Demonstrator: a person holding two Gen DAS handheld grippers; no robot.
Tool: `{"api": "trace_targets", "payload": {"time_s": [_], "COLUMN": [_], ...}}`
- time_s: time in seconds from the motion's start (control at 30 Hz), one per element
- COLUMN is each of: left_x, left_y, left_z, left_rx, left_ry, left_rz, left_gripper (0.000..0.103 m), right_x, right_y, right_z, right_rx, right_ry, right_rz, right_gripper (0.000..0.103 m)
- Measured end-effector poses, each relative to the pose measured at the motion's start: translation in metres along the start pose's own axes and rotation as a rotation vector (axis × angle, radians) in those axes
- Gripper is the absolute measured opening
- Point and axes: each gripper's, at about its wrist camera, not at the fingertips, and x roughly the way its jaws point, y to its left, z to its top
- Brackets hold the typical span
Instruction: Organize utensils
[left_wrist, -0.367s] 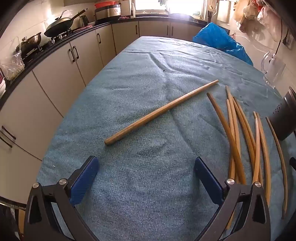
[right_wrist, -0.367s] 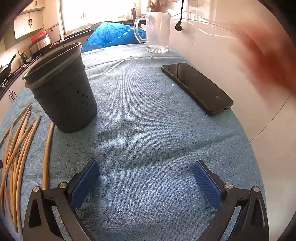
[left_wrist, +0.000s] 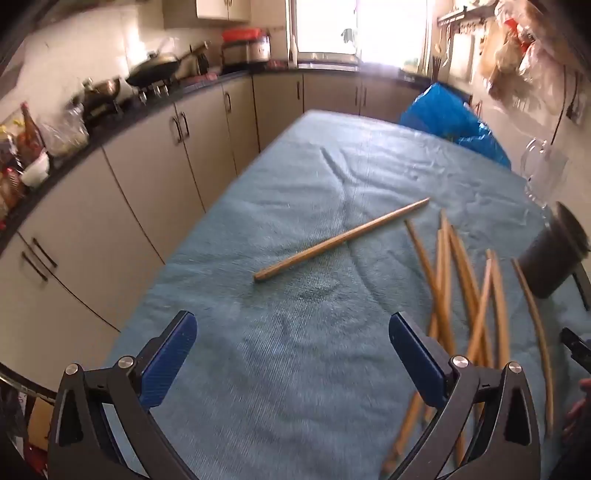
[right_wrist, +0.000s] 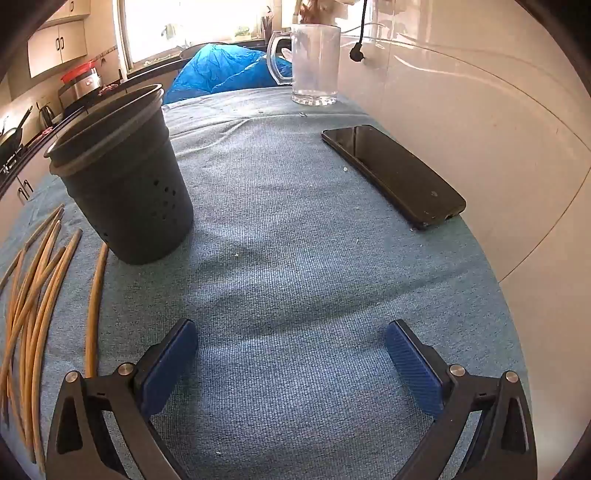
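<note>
A thick wooden stick (left_wrist: 340, 240) lies alone on the blue cloth ahead of my left gripper (left_wrist: 291, 343), which is open and empty above the cloth. Several thin wooden chopsticks (left_wrist: 465, 291) lie in a loose pile to its right; they also show at the left of the right wrist view (right_wrist: 40, 288). A dark perforated utensil holder (right_wrist: 125, 181) stands upright beside them, seen too at the right edge of the left wrist view (left_wrist: 554, 258). My right gripper (right_wrist: 291, 350) is open and empty, low over the cloth to the right of the holder.
A black phone (right_wrist: 391, 173) lies near the wall on the right. A glass mug (right_wrist: 314, 62) stands at the back, with a blue plastic bag (right_wrist: 225, 70) behind it. Kitchen cabinets (left_wrist: 159, 177) and a stove counter run along the table's left side.
The left gripper has risen and tilted up, so the sticks appear farther away. The blurred hand at the right of the right wrist view is gone. The right gripper has barely moved.
</note>
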Motion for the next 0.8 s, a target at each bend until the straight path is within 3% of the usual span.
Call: {"api": "trace_targets", "payload": {"time_s": [0.3,0.43,0.57,0.8], "left_x": [-0.046,-0.051,-0.055,-0.061], "left_y": [-0.017,-0.022,-0.025,-0.022], "left_z": [-0.012,-0.018,-0.024,-0.026], "left_rx": [0.048,0.044,0.066,0.051], "left_ry": [-0.103,-0.118,-0.13,-0.146], "left_rz": [0.001,0.0,0.001,0.008], "left_gripper": [0.103,0.103,0.103,0.103], "right_x": [-0.014,-0.064,-0.116,-0.151], "right_y": [0.005,0.004,0.023,0.054], "right_z": [-0.007,-0.019,-0.034,-0.05], "right_rx": [-0.055,-0.033,-0.067,-0.115], "right_ry": [0.01,-0.117,-0.217,-0.328], "right_rz": [0.026,0.068,0.212,0.324], "right_gripper": [0.103,0.102,0.103,0.103]}}
